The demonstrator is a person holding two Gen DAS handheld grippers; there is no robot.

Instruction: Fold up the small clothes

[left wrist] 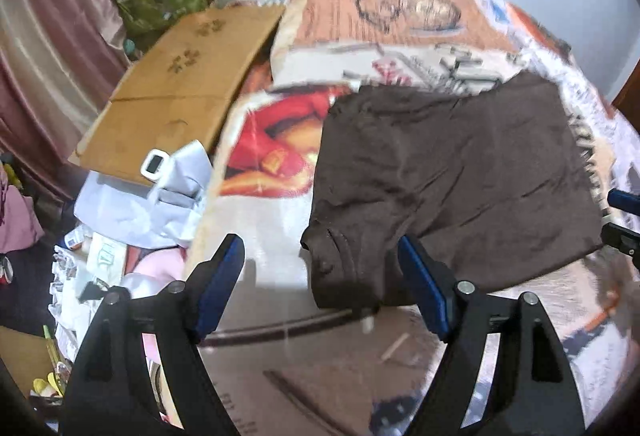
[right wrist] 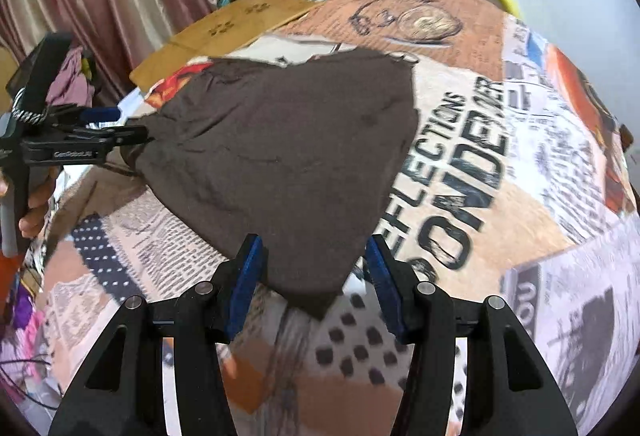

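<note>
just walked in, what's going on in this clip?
A person is folding a brown garment on a bed covered with a newspaper-print sheet, using handheld tongs in each hand. Both are open right now. The left tongs straddle the garment's near left corner, around the collar end, and the right tongs straddle its near right corner. Neither has closed on the cloth. The garment lies mostly flat with some wrinkles. A flattened cardboard box sits off to the left side.

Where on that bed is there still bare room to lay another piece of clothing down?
Free: the printed bedspread right of the brown garment, and the strip nearer than it, by the right tongs. Crowded: the left edge, with cardboard, a grey bag and floor clutter.
</note>
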